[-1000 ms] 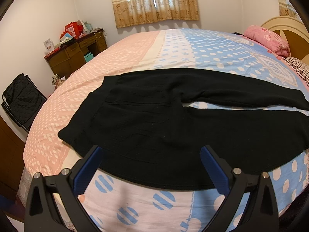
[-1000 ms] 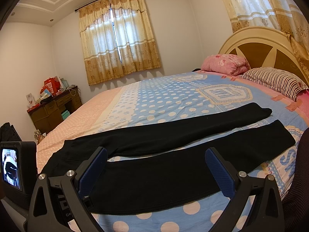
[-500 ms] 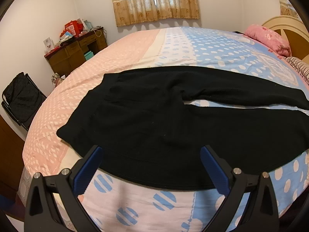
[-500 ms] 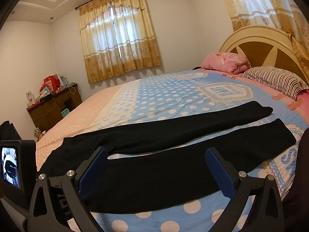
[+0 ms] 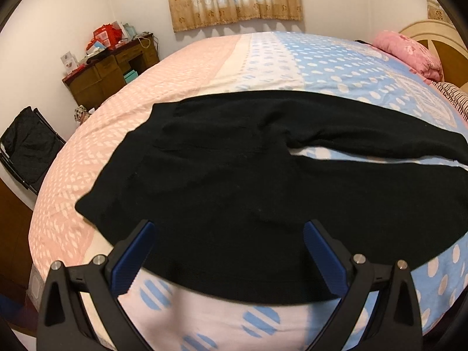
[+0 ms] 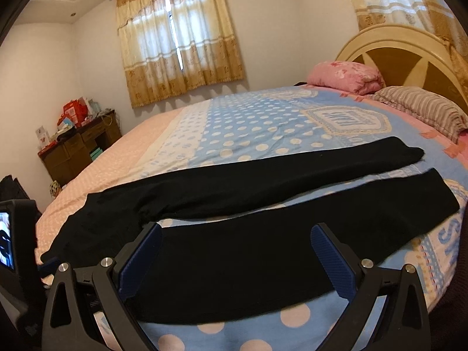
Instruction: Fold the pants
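Black pants [image 5: 222, 175] lie spread flat on the bed, waist to the left and both legs running right. My left gripper [image 5: 228, 231] hovers open over the seat and near edge of the pants, blue pads wide apart and empty. In the right wrist view the two legs [image 6: 263, 187] lie side by side with a strip of bedspread between them, their cuffs near the striped pillow. My right gripper [image 6: 234, 234] is open above the near leg, holding nothing.
The bedspread [image 5: 204, 67] is pink on the left and blue with white dots on the right. A pink pillow [image 6: 345, 76], a striped pillow [image 6: 424, 108] and the headboard [image 6: 409, 55] stand at the right. A cluttered wooden desk [image 5: 111, 70] and a black folding chair [image 5: 26, 143] are at the left.
Both grippers have come a little lower and closer to the pants. The pants lie as before and both grippers stay open.
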The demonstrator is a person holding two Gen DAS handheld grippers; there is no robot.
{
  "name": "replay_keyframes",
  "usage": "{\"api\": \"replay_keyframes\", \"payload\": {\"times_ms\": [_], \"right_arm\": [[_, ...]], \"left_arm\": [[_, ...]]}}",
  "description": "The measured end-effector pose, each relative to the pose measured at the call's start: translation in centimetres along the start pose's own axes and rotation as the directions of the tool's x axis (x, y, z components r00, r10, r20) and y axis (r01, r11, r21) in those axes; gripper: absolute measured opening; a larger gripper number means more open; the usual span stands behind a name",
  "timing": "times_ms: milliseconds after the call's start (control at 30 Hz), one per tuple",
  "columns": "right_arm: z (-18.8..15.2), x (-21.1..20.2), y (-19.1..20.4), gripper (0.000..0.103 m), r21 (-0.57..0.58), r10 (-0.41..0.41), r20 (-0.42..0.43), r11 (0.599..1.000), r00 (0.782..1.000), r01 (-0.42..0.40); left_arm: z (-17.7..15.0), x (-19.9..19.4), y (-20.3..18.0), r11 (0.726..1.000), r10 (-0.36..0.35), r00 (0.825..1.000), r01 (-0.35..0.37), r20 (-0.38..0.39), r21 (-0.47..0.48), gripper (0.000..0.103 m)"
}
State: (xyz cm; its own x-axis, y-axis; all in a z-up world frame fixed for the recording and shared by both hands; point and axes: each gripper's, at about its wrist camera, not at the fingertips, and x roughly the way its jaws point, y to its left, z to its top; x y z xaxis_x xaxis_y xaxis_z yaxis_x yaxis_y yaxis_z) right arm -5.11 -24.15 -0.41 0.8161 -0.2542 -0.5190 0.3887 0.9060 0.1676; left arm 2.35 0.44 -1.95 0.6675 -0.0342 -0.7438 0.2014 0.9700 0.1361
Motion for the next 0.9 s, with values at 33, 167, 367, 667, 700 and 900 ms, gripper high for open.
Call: {"api": "replay_keyframes", "payload": {"times_ms": [33,167,367,667,700,900], "right_arm": [[0.4,0.5,0.0,0.102,-0.011,0.005,-0.006,1.0,1.0,-0.005],[3.7,3.7,0.9,0.102,-0.062,0.072,-0.067,0.995,0.995,-0.076],[8.5,11.7,4.1,0.102,-0.12,0.224,-0.231,0.959,0.947,-0.257],[11.1,26.2,10.1,0.102,-0.275,0.247,-0.438,0.879,0.864,-0.391],[11.1,27.2,10.6,0.102,-0.302,0.24,-0.44,0.868,0.866,-0.394],[9.1,31.8,13.9,0.066,-0.461,0.188,-0.524,0.757,0.831,-0.463]], "left_arm": [[0.5,0.1,0.5,1.0,0.003,1.0,-0.003,0.004,-0.005,0.103],[2.9,1.1,2.8,0.999,-0.018,1.0,0.019,0.001,-0.049,0.103],[7.5,4.7,6.0,0.989,-0.032,0.998,0.023,-0.053,-0.149,0.103],[10.6,10.8,6.4,0.984,-0.02,0.992,-0.002,-0.123,-0.175,0.103],[10.9,11.5,6.6,0.982,-0.03,0.991,0.004,-0.133,-0.187,0.103],[11.0,14.2,6.5,0.981,-0.032,0.987,0.001,-0.159,-0.194,0.103]]}}
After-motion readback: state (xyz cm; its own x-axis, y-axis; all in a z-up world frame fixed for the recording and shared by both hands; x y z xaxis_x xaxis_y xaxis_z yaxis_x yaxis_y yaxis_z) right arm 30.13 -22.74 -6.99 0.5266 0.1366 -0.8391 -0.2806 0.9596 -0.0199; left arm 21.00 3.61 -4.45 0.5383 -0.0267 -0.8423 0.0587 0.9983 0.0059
